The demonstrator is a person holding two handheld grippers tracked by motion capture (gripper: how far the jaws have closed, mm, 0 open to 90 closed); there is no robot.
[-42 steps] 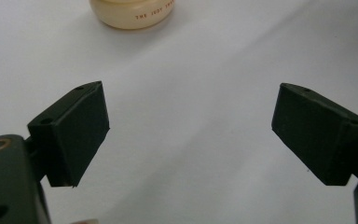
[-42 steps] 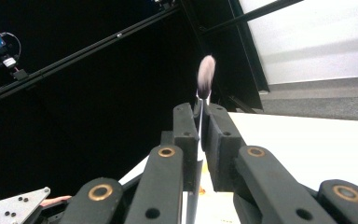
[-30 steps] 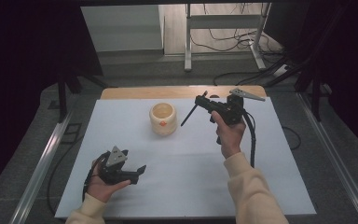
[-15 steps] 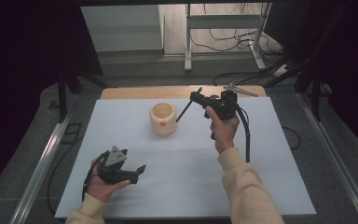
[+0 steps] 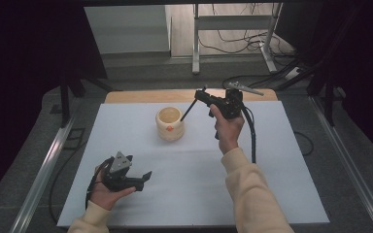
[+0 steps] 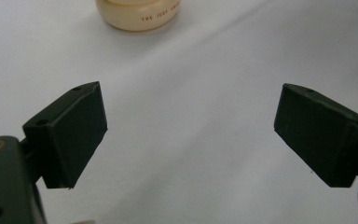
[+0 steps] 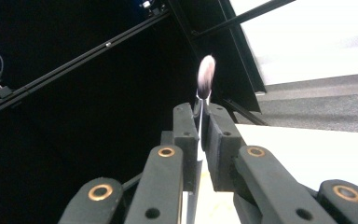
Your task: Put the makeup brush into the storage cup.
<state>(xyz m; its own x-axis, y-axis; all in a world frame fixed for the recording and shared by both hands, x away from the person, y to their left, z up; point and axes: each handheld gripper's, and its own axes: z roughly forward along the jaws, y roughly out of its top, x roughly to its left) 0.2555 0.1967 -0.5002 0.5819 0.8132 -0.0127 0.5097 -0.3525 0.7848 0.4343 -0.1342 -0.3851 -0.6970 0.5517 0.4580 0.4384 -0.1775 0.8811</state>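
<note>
Our right hand-held gripper [image 5: 200, 97], jaws clamped on a thin makeup brush [image 7: 205, 77], has slid closer to the cream jar [image 5: 169, 123] since a sec ago; brush handle now slants down over the jar's mouth. Drop-in looks imminent. Left hand-held gripper [image 5: 138, 178] rests wide open, empty, on the table [image 5: 281, 189] nearside of the jar.

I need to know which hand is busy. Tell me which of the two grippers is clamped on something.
The right gripper, raised beside the cream cup: its jaws are shut on a thin brush. The left gripper, low over the white table, stands wide open, nothing between its jaws.
</note>
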